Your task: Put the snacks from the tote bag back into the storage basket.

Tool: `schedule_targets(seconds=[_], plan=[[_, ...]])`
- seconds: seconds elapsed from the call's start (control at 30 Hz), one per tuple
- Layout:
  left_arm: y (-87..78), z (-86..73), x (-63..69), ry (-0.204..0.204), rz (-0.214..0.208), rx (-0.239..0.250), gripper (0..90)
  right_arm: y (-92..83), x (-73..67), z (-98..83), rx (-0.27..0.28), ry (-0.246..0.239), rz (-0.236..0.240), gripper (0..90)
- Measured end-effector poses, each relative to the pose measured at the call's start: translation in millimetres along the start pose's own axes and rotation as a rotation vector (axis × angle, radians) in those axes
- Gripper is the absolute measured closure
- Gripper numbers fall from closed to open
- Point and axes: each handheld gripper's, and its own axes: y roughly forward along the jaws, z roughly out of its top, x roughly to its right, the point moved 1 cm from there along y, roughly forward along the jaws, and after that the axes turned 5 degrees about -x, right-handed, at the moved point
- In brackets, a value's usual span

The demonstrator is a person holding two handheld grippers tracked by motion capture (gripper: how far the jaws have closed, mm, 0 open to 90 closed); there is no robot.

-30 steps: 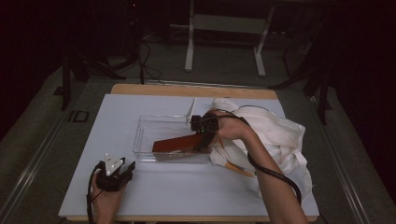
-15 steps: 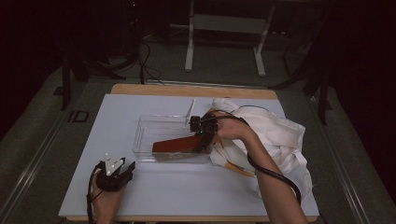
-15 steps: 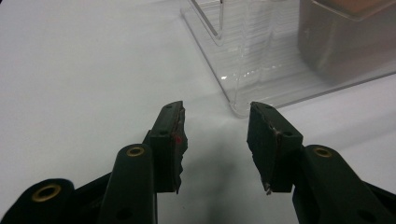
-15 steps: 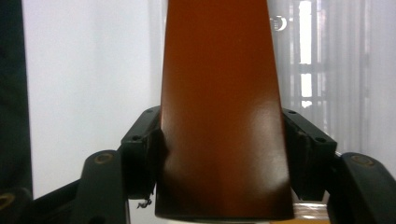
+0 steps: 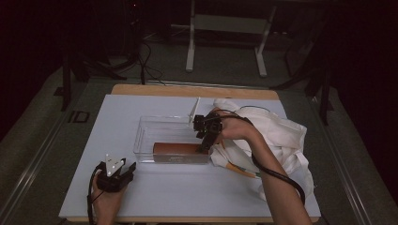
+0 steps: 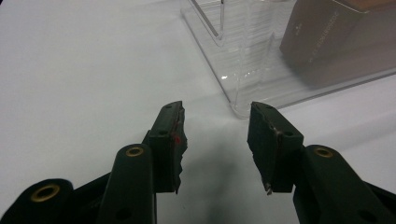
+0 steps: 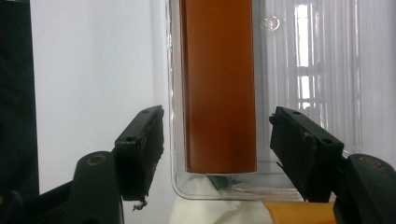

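A long brown box lies flat along the near side of a clear plastic bin on the white table. In the right gripper view the brown box runs away between the jaws, and its near end rests on the bin's floor. My right gripper hovers at the bin's right end, open, with jaws wide on either side of the box and apart from it. My left gripper rests open near the table's front left, pointing at the bin's corner.
A heap of white cloth lies right of the bin, with an orange stick-like item at its near edge. A white flat piece leans at the bin's far side. A stand's legs are on the floor beyond.
The brown box has dropped from a tilted hold to lying flat in the bin. My right gripper let go of it and opened. The left gripper stayed put.
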Motion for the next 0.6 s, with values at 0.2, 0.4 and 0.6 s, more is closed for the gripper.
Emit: schedule_targets(seconds=[0.2, 0.4, 0.6], plan=[[0.0, 0.0, 0.0, 0.0, 0.001, 0.001, 56.5, -5.1, -2.0, -2.4, 0.007, 0.005, -0.025, 34.5], [0.0, 0.0, 0.1, 0.0, 0.001, 0.001, 56.5, -9.7, -5.1, -4.9, 0.01, 0.015, -0.052, 34.5], [0.1, 0.0, 0.1, -0.001, 0.002, 0.0, 56.5, -14.3, -8.1, -8.8, 0.01, 0.026, -0.084, 34.1]])
